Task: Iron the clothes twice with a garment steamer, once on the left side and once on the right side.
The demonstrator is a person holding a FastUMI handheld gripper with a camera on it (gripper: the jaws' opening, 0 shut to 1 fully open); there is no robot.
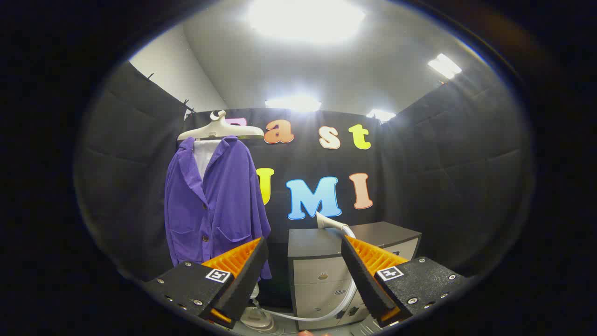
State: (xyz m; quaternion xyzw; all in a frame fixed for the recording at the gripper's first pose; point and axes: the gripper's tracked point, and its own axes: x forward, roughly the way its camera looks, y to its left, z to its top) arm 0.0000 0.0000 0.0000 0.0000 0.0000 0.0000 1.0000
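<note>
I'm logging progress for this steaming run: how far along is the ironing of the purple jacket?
Nothing looks done yet. The purple jacket hangs on its hanger, untouched. The steamer head rests on the cabinet, its hose trailing down to the base. The gripper is open and empty, short of the steamer head. Left: grasp the head, then steam the left and right sides.

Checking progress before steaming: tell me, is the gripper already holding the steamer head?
No, the gripper is open and holds nothing; the steamer head lies on the cabinet beyond its fingers.
</note>
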